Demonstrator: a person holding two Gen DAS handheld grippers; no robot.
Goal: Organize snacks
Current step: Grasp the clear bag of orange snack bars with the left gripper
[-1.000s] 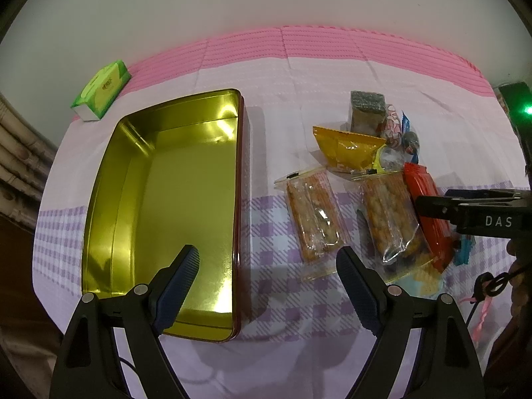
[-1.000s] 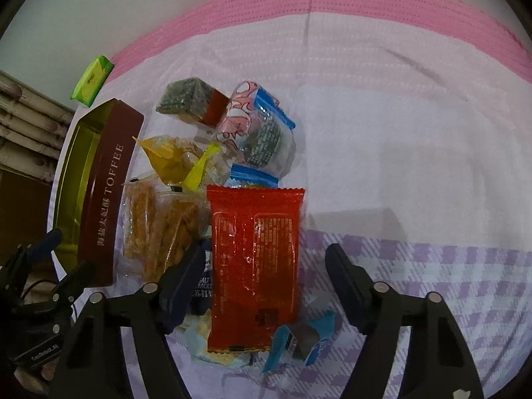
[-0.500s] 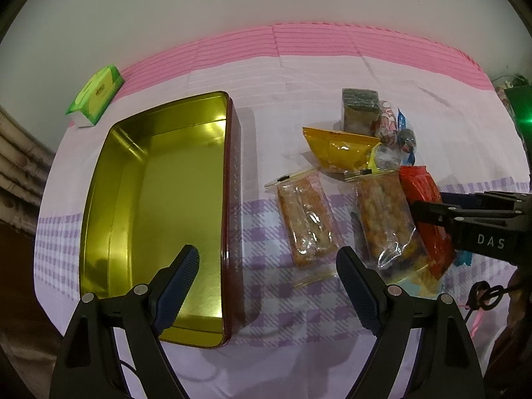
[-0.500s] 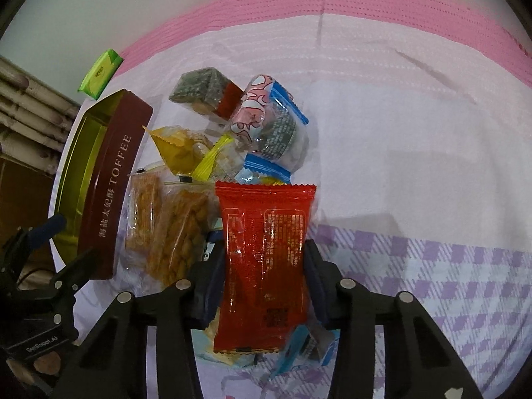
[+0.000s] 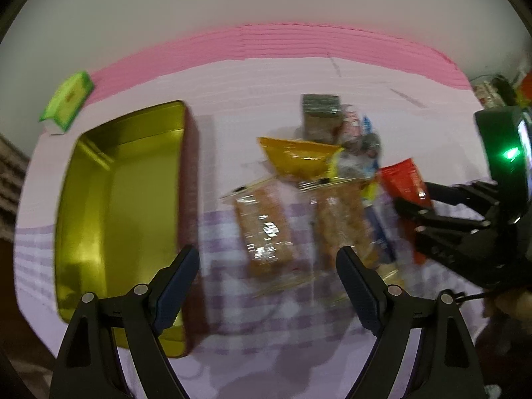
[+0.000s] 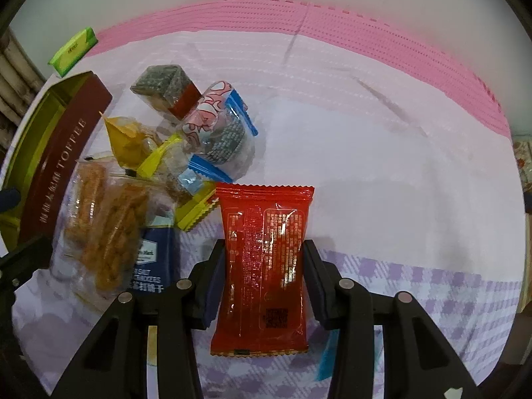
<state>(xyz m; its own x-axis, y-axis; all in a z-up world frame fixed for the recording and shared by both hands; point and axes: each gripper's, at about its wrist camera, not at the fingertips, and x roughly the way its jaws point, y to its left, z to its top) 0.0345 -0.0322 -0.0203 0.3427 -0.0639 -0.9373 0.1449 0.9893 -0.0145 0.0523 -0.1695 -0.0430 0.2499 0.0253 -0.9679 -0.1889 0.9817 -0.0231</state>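
Right gripper (image 6: 264,279), pointing steeply down, has its jaws closed on the long sides of the red snack packet (image 6: 264,252), which stands clear of the snack pile at its left; gripping across the narrow width leaves both crimped ends free, presumably for transfer. Left gripper (image 5: 267,286) hangs with jaws wide apart and nothing between them, above the gap between the toffee tin (image 5: 83,219) and the clear packs of fried sticks (image 5: 266,229). The tin lies open and empty at the left of the cloth-covered worktop (image 6: 382,153), near the pile, a ready receptacle. A green box (image 5: 66,104) sits far left.
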